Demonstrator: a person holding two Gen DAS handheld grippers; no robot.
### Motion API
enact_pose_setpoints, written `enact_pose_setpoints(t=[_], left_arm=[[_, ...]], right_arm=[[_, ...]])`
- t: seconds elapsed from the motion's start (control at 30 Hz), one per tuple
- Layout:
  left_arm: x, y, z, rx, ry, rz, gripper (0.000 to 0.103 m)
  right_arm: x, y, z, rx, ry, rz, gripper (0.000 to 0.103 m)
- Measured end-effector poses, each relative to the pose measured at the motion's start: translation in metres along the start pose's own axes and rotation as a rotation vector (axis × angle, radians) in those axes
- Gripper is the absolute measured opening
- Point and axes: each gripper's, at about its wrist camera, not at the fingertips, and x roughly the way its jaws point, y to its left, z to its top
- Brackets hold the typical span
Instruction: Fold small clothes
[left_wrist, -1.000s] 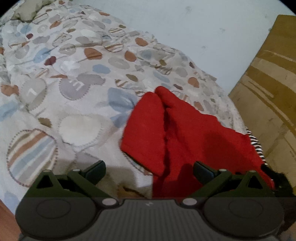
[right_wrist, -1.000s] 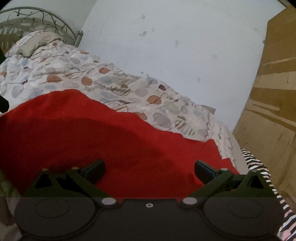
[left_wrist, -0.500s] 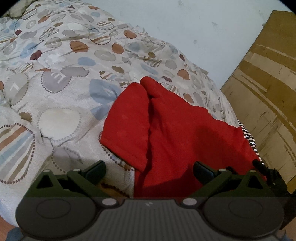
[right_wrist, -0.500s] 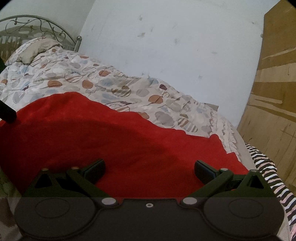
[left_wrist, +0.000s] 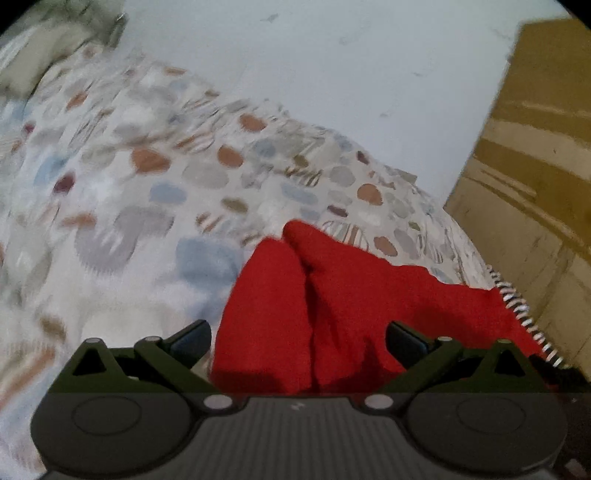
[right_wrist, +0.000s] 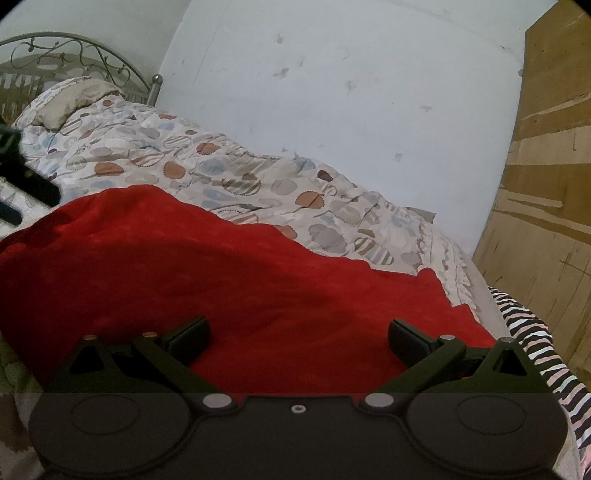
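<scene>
Fabric filled the lower middle of the left wrist view: a soft red fleece garment (left_wrist: 332, 302) lay spread on the pale quilt printed with brown, blue and grey spots (left_wrist: 147, 184), one flap doubled over along a central crease — laid out flat, most likely, so a fold could be made on the bed's broad surface. The left gripper (left_wrist: 297, 338) stood wide open with nothing between its fingers, hovering at the garment's near edge, the fold line running away between the fingertips. In the right wrist view the same cloth spread much wider, just beyond the right gripper (right_wrist: 297, 336), which was equally agape and empty — poised over the near hem. A black-and-white striped cloth (right_wrist: 532, 347) lay just beside the garment's right edge.
</scene>
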Motion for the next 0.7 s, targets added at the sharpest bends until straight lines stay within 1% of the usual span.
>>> enact_pose_setpoints(t=[0.1,0.17,0.2,0.27,0.33,0.43,0.5,0.57,0.63,0.67,0.7], left_arm=[[0.012,-0.012,0.009,0.092,-0.005,0.007,0.103],[0.021,-0.017,0.011,0.140,0.011,0.020,0.103],[0.026,-0.018,0.011,0.157,0.030,0.035,0.103],[0.038,-0.017,0.010,0.172,0.099,0.057,0.103],[0.046,-0.009,0.008,0.144,0.160,0.049,0.103],[0.049,0.010,0.006,0.033,0.197,-0.004,0.102],[0.049,0.018,0.007,-0.010,0.210,-0.027,0.102],[0.047,0.020,0.009,-0.020,0.209,-0.026,0.098],[0.047,0.019,0.011,-0.029,0.224,-0.032,0.087],[0.046,0.018,0.011,-0.034,0.230,-0.029,0.085],[0.044,0.016,0.012,-0.036,0.231,-0.018,0.081]], right_arm=[[0.000,0.000,0.000,0.001,0.000,0.001,0.103],[0.000,0.000,0.000,0.001,0.000,0.001,0.103],[0.000,0.000,0.000,0.001,0.000,0.001,0.103],[0.000,0.000,0.000,0.002,-0.001,0.001,0.103],[0.000,0.000,0.000,0.002,-0.001,0.001,0.103],[0.000,0.000,0.000,0.002,-0.002,0.001,0.103],[0.000,0.000,0.001,0.004,-0.004,0.002,0.103],[-0.001,0.000,0.001,0.006,-0.006,0.002,0.103],[-0.001,-0.001,0.001,0.006,-0.006,0.001,0.103],[-0.001,-0.001,0.001,0.006,-0.007,0.001,0.103],[-0.001,-0.001,0.001,0.006,-0.007,0.001,0.103]])
